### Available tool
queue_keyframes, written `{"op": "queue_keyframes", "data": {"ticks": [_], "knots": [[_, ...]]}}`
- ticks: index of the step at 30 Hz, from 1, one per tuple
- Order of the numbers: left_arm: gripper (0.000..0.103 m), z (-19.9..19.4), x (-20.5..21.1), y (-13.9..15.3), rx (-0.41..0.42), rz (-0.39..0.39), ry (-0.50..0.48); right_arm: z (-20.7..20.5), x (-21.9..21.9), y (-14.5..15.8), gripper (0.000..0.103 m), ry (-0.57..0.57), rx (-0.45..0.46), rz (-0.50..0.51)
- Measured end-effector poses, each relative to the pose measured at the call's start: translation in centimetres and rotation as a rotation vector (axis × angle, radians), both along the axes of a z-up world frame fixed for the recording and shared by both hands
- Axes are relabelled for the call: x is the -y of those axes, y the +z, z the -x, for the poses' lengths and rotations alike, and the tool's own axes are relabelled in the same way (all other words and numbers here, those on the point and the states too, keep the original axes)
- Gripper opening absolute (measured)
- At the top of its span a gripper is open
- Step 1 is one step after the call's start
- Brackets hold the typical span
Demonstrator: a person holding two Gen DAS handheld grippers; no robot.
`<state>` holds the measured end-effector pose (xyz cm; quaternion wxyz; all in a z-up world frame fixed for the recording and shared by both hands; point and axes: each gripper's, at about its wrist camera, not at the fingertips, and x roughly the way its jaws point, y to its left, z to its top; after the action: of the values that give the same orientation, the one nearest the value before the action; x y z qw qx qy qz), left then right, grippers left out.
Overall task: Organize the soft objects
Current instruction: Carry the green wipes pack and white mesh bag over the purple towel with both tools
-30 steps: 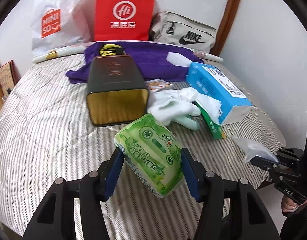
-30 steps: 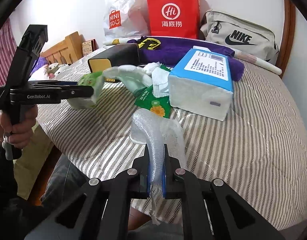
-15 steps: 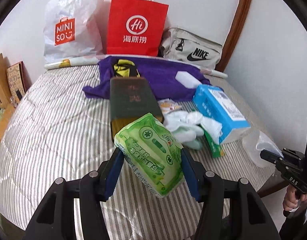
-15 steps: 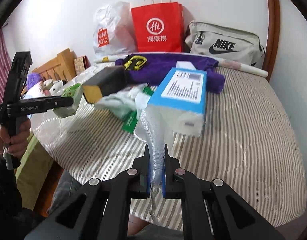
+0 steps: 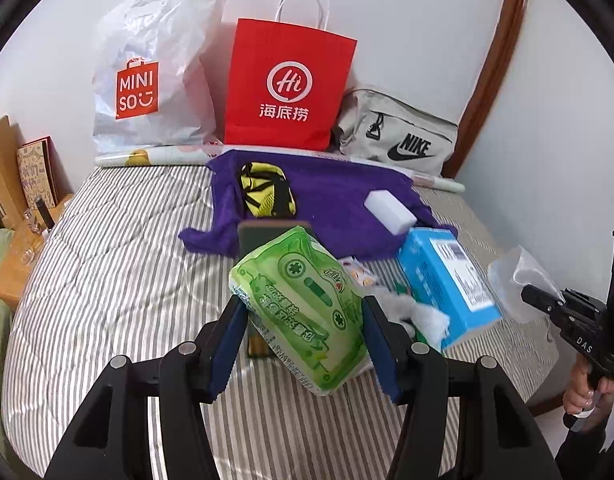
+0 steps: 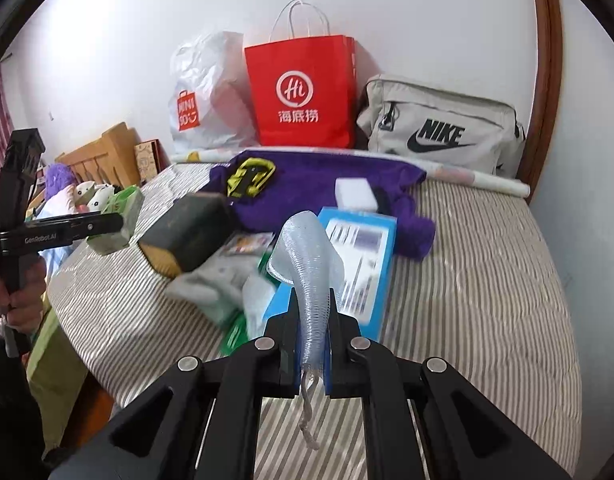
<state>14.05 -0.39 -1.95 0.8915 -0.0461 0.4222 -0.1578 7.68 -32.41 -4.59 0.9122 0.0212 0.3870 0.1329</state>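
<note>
My left gripper [image 5: 303, 320] is shut on a green tissue pack [image 5: 303, 304] and holds it above the striped bed; it also shows in the right wrist view [image 6: 115, 228]. My right gripper [image 6: 309, 324] is shut on a clear mesh pouch [image 6: 307, 256], held in the air; the pouch shows at the right of the left wrist view [image 5: 515, 276]. On the bed lie a blue tissue box [image 5: 447, 276], white gloves [image 6: 215, 284], a purple cloth [image 5: 327, 200] and a white sponge [image 5: 389, 206].
A dark box [image 6: 187, 236] lies open-end forward on the bed. A Miniso bag [image 5: 147, 76], a red paper bag [image 5: 287, 88] and a Nike bag [image 5: 399, 136] stand against the wall. A yellow pouch [image 5: 267, 196] rests on the purple cloth.
Both grippers have risen and drawn back from the bed with their loads; the objects on the bed now sit lower and farther in both views.
</note>
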Motion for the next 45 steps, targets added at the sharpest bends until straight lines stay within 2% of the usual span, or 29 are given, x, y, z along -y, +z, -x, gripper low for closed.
{"op": "queue_keyframes", "data": {"ticks": [9,19,30,37,45], "knots": [[0.056,-4.1,0.7,0.5,-0.009,0.004,-0.002,-5.3,0.2,1.2,0.008,-0.023,0.01,0.023],[0.056,-9.6,2.5,0.0,-0.043,-0.016,-0.025,-11.7,0.6,1.1,0.008,-0.041,0.003,0.034],[0.056,-15.2,4.0,-2.0,-0.096,-0.031,-0.049,-18.7,0.5,-0.8,0.008,-0.019,-0.031,0.09],[0.056,-18.6,5.9,-3.8,-0.147,-0.054,-0.097,-23.1,0.6,-2.5,0.008,-0.018,-0.07,0.107],[0.056,-21.3,7.5,-5.6,-0.189,-0.077,-0.139,-26.6,0.2,-4.6,0.008,0.004,-0.107,0.141]]}}
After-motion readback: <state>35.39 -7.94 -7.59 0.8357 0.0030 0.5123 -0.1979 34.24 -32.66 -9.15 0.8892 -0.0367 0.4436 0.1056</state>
